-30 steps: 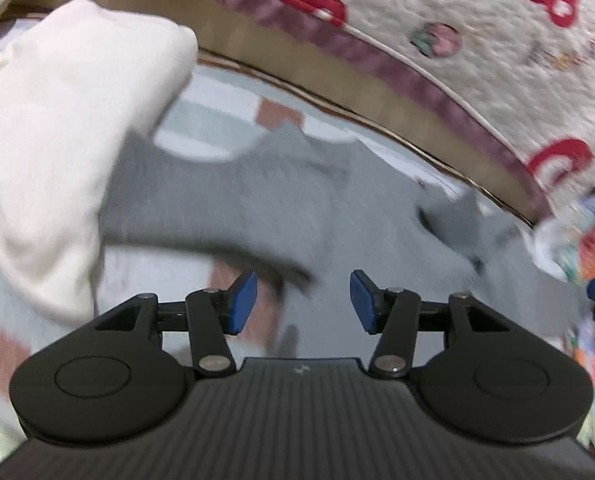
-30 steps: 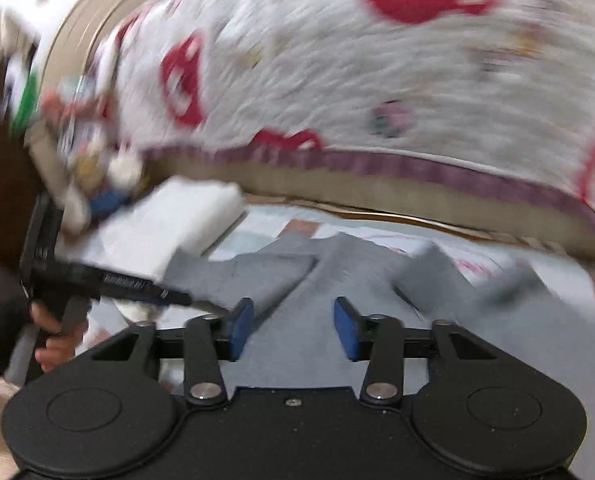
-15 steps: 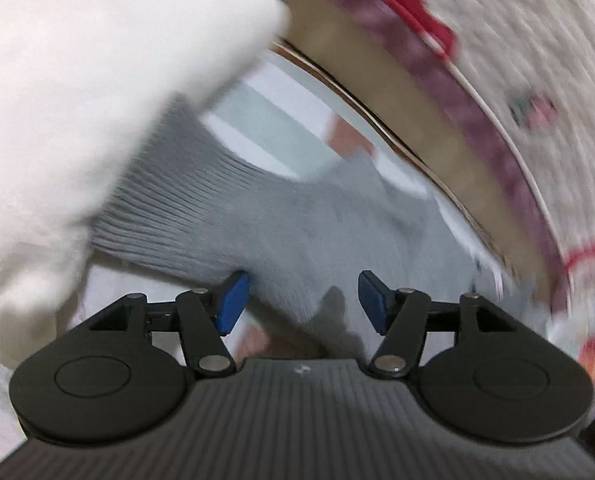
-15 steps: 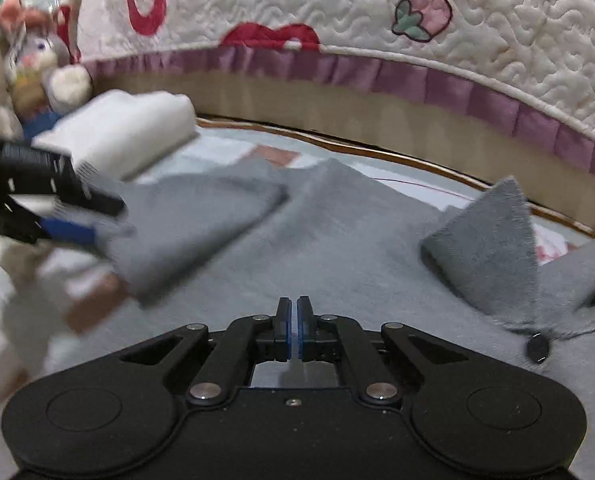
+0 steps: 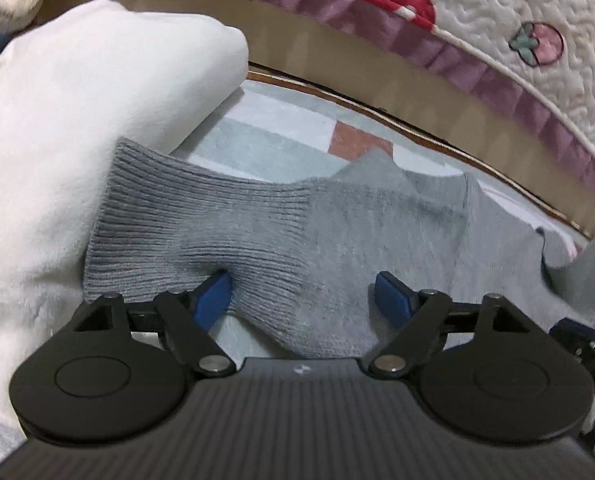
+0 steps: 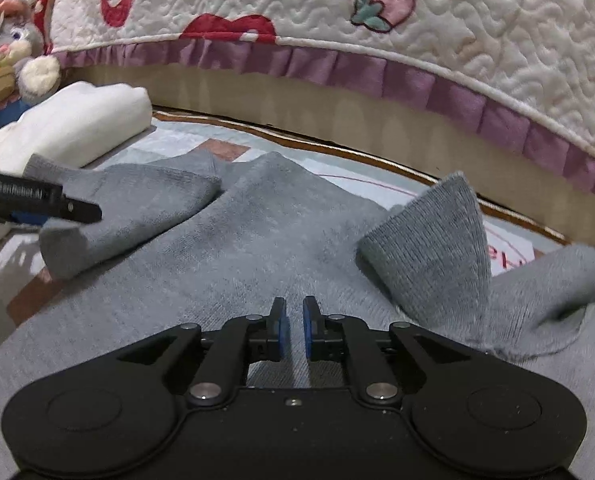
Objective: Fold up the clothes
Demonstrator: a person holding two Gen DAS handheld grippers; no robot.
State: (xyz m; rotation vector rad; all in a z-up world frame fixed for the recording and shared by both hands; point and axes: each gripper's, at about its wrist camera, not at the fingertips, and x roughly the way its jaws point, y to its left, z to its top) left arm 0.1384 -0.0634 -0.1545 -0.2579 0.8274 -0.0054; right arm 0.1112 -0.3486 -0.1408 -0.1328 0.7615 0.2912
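A grey knit sweater (image 6: 257, 232) lies spread on a patterned mat. Its left sleeve (image 5: 281, 232) is folded in over the body, the ribbed cuff (image 5: 169, 220) nearest me in the left wrist view. My left gripper (image 5: 303, 298) is low over that sleeve and its jaws are opening. The sleeve lies between them and only the left pad (image 5: 213, 294) touches the cuff. The right sleeve (image 6: 437, 240) stands up in a crumpled peak. My right gripper (image 6: 291, 328) hovers just over the sweater's body, jaws opening to a narrow gap with nothing between them.
A folded white garment (image 5: 77, 120) lies left of the sleeve, touching the cuff. A bed with a quilted cover (image 6: 377, 40) and purple frill rises along the back. A plush toy (image 6: 13, 60) sits far left. The mat (image 5: 277, 128) shows bare behind the sweater.
Both grippers came down toward the sweater. The left one widened its jaws around the sleeve cuff. The right one went from wide open to shut, then parted slightly.
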